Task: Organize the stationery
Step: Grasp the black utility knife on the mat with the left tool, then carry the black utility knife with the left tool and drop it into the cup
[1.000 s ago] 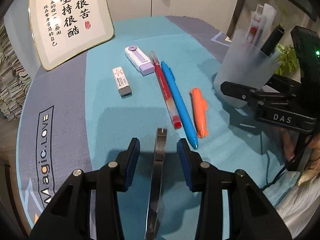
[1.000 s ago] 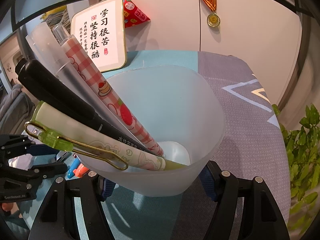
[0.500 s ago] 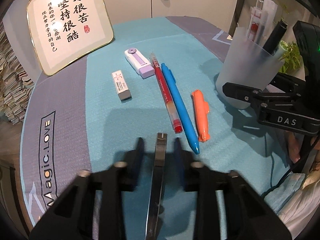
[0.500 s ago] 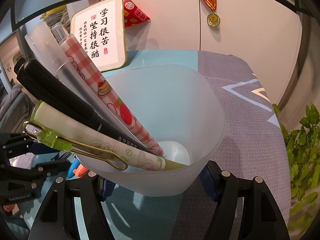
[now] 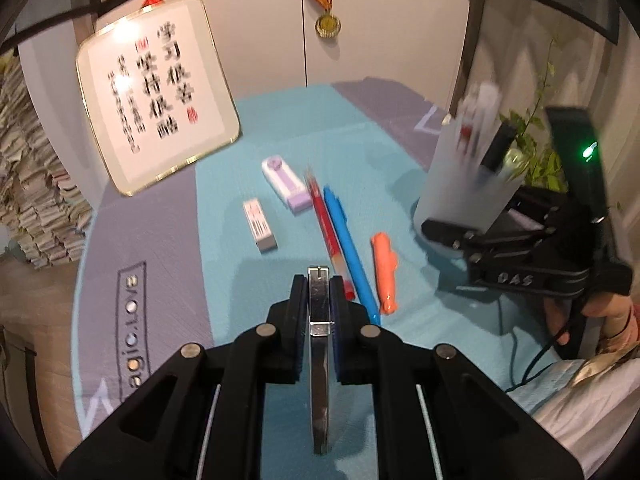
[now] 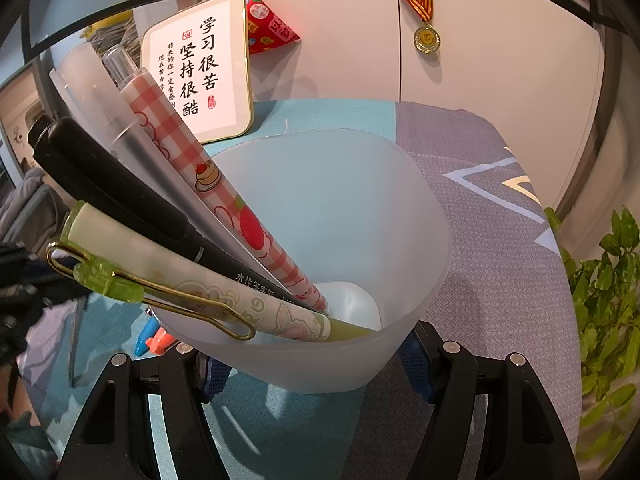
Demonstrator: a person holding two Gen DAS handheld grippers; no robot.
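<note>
My left gripper [image 5: 320, 284] is shut on a thin steel ruler [image 5: 320, 360], which stands on edge between the pads and is raised off the teal mat [image 5: 256, 288]. Ahead of it lie a red pen [image 5: 326, 224], a blue pen [image 5: 348, 240], an orange highlighter [image 5: 385, 276], a white eraser [image 5: 260, 228] and a purple correction tape [image 5: 286, 184]. My right gripper [image 6: 316, 364] is shut on a frosted cup [image 6: 340, 208] at the right. The cup holds a checked pen [image 6: 180, 140], a black pen [image 6: 112, 184] and a green-clipped pen [image 6: 160, 272].
A framed calligraphy plaque [image 5: 156, 96] leans at the back left, with a medal [image 5: 328, 24] hanging on the cabinet behind. A leafy plant [image 6: 604, 280] stands past the table's right edge. Stacked papers [image 5: 28, 184] sit off to the left. A hand [image 5: 608, 308] and a cable are at the right.
The left jaws have closed on the ruler and lifted it off the mat, and the view has tipped up. The right gripper and the cup have not moved.
</note>
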